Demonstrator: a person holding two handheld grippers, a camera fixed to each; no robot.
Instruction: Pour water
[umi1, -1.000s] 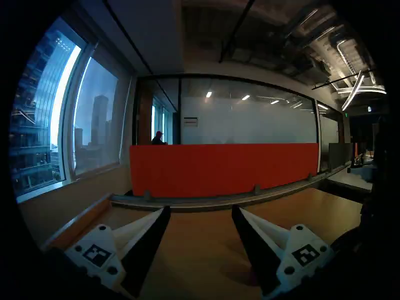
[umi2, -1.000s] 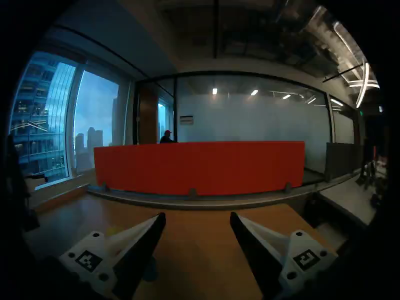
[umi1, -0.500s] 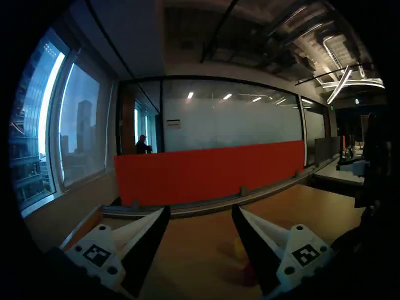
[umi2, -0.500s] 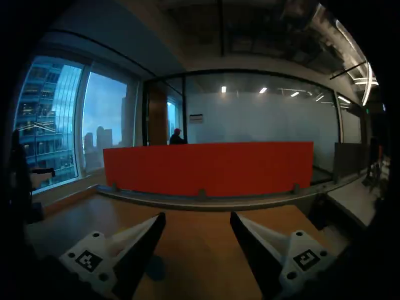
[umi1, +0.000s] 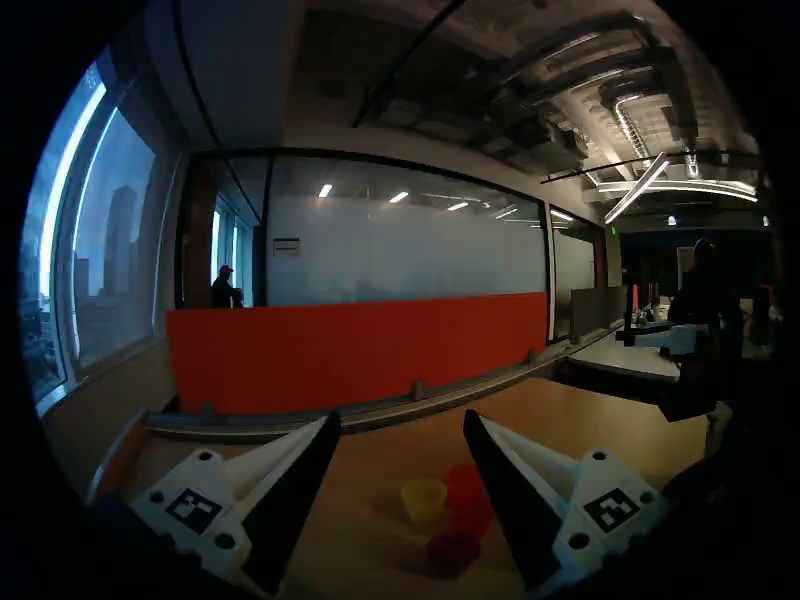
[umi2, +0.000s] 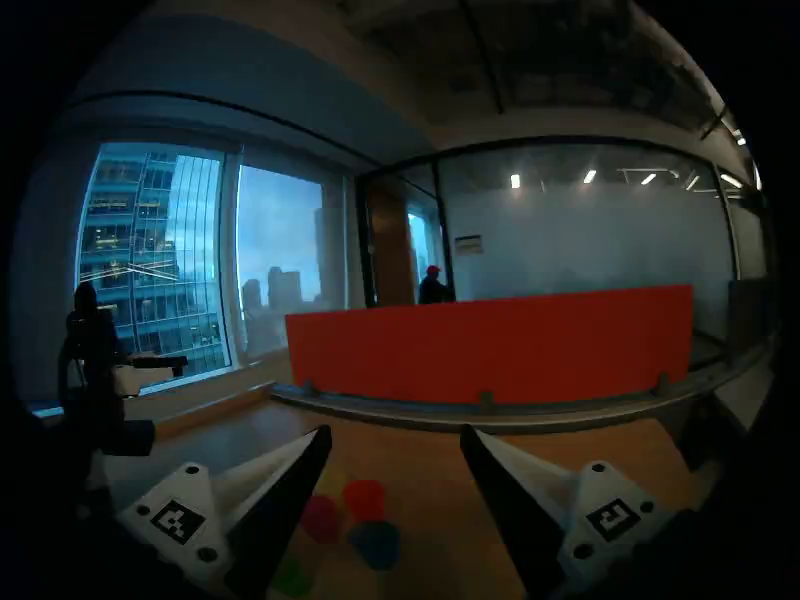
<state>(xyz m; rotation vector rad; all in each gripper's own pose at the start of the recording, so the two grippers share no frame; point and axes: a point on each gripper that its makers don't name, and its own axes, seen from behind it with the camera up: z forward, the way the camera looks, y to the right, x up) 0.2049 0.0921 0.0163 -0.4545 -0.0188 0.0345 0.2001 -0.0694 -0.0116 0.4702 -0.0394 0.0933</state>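
Both claws were spread wide with nothing between the fingers, the left gripper (umi1: 400, 418) and the right gripper (umi2: 393, 432) alike. The cups sat clustered low on the wooden desk (umi1: 610, 405), just ahead of the tips: a yellow cup (umi1: 424, 498) beside a red cup (umi1: 466, 486), and a blue cup (umi2: 376, 542) near them. They looked like small, tapered, smooth plastic, so probably light and tippy. I couldn't tell which one held water. My plan was to drop lower, take one cup mid-wall with a gentle squeeze, and keep it upright.
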